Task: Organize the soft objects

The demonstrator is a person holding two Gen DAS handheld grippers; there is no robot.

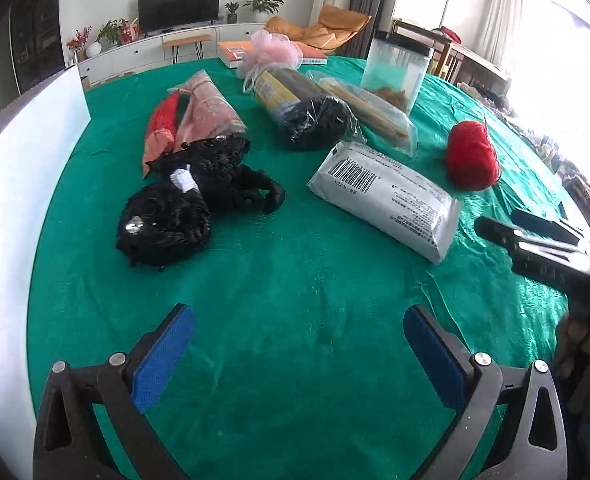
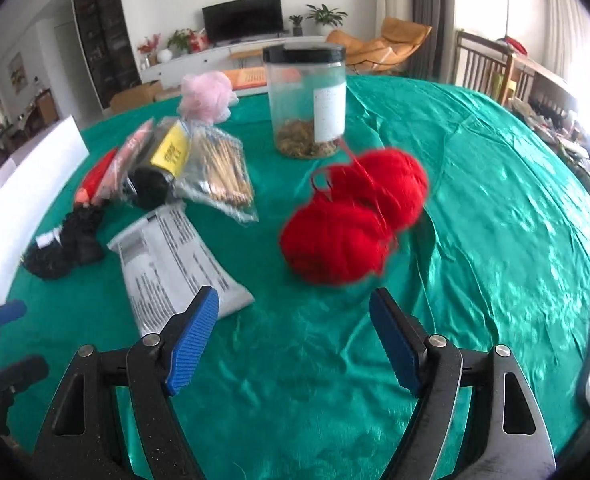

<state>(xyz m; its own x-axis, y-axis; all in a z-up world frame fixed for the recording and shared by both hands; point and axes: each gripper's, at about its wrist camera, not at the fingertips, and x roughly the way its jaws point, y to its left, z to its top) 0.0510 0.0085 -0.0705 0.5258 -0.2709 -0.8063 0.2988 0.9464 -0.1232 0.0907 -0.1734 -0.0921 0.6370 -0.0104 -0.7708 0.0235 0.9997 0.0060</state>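
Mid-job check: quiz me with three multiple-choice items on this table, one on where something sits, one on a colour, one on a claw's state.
1. The red yarn lies nearest to:
A. the lidded clear jar
B. the black wig
C. the white board

2. The cloth covering the table is:
A. blue
B. green
C. grey

3. The right claw is:
A. shut on the yarn
B. shut on the grey barcoded package
C. open, holding nothing

Answers:
1. A, the yarn sits just in front of the jar.
2. B, green fabric shows in both views.
3. C, its blue pads stand wide apart over bare cloth.
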